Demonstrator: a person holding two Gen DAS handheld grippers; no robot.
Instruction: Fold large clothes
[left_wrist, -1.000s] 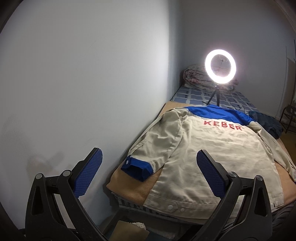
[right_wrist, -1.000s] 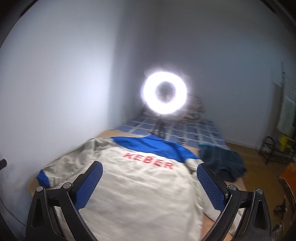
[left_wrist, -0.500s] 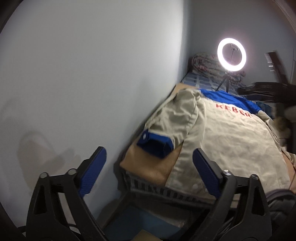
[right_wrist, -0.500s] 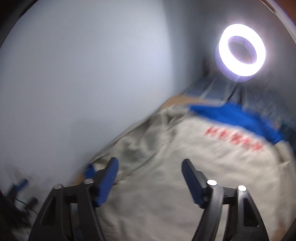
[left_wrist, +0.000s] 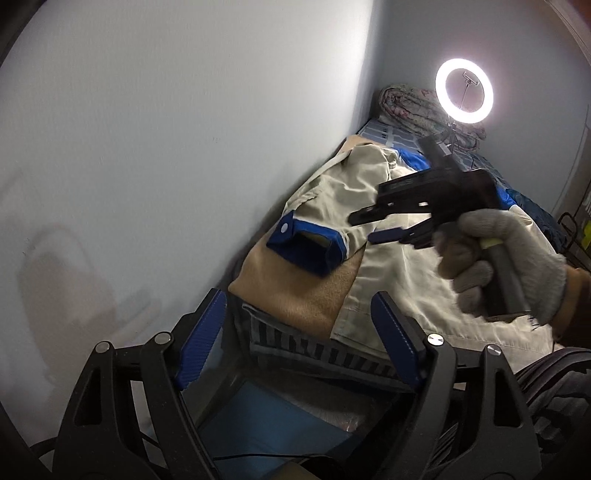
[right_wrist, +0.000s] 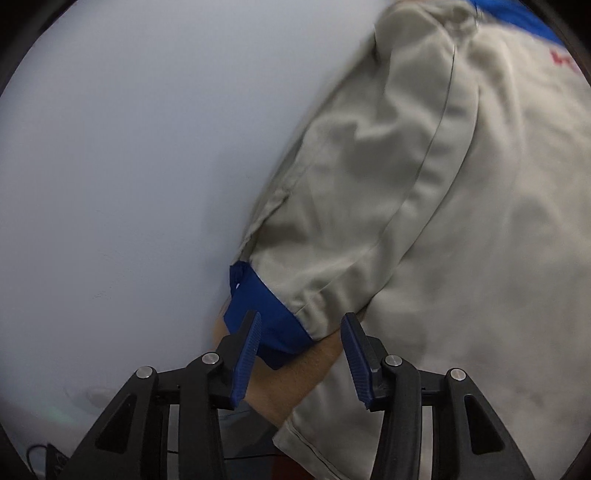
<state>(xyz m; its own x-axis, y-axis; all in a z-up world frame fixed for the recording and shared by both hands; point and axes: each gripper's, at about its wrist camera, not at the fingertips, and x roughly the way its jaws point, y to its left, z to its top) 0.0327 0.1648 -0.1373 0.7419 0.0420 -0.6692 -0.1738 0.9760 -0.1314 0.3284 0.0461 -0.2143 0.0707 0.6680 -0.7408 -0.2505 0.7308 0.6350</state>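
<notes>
R gripper has been swung down to the jacket cuff, jaws narrowed but empty; L gripper held back, jaws wide. Sleeve fold likely next.

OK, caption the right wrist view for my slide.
Open right gripper closing in on the blue cuff of the beige jacket's sleeve, beside the pale wall.

Left wrist: far, facing bed foot. Right wrist: close above shared blue cuff.
</notes>
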